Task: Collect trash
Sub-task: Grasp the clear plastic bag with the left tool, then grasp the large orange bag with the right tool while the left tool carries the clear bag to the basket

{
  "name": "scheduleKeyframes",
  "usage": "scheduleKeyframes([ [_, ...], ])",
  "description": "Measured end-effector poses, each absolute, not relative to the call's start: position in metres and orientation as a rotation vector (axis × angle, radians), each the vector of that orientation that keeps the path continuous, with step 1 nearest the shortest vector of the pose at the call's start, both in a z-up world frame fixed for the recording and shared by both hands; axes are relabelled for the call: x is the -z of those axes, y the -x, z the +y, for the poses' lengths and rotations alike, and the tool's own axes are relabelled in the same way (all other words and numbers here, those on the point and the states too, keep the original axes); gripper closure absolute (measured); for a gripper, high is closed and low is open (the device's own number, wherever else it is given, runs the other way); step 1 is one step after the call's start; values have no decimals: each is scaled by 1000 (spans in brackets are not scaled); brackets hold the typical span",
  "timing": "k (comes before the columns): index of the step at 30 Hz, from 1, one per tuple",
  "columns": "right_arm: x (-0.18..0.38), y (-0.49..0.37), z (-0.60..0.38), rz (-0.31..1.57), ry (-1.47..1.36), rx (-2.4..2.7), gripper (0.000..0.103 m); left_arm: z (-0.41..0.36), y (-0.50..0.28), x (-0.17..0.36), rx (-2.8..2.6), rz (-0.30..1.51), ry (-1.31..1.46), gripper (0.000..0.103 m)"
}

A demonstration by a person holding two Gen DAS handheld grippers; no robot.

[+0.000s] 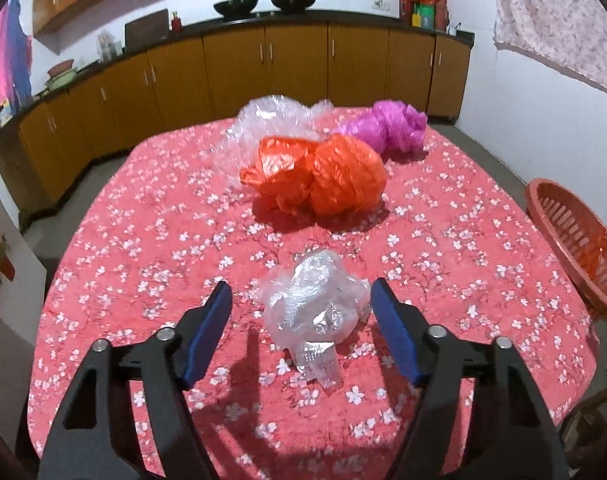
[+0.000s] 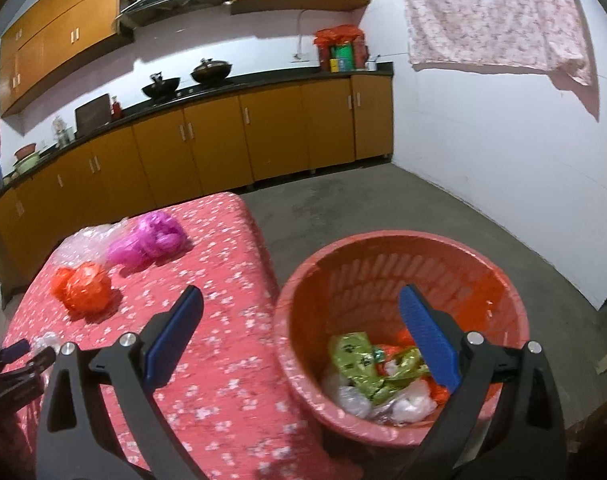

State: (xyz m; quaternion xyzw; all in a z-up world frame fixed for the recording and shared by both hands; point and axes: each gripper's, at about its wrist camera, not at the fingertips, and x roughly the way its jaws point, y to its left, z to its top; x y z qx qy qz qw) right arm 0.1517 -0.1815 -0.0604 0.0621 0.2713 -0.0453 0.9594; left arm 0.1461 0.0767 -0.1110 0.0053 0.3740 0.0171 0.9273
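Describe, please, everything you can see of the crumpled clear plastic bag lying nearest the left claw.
The crumpled clear plastic bag is a loose, glossy wad of thin transparent film with white highlights and a narrower tail pointing toward the camera. It rests on the pink floral tablecloth, between the open blue-padded fingers of the left claw. Neither finger clearly touches it. It lies apart from the orange, pink and bubble-wrap bundles farther back.
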Motion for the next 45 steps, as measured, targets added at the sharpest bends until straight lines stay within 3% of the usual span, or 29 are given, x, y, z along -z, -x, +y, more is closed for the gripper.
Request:
scheduleKeyframes([
  [2,60,-154,-174,555,-116,79,7,78,-153,118,-27,791,-4,42],
  [6,60,-161,-159,564,-104,49,7,84,-160,127,-15,828,-7,64],
  [9,60,-165,-145,569,-90,20,7,93,-161,125,-11,829,-13,70],
  [25,80,-223,-15,662,-7,-273,7,194,-201,121,-213,839,-4,71],
  [40,104,-284,61,734,75,-406,8,243,-220,126,-284,825,76,71],
  [42,110,-287,64,755,87,-429,21,245,-221,126,-286,825,85,71],
  [44,117,-288,68,793,99,-455,44,248,-222,125,-292,822,93,71],
  [45,118,-288,69,794,104,-455,45,249,-222,126,-292,823,98,71],
])
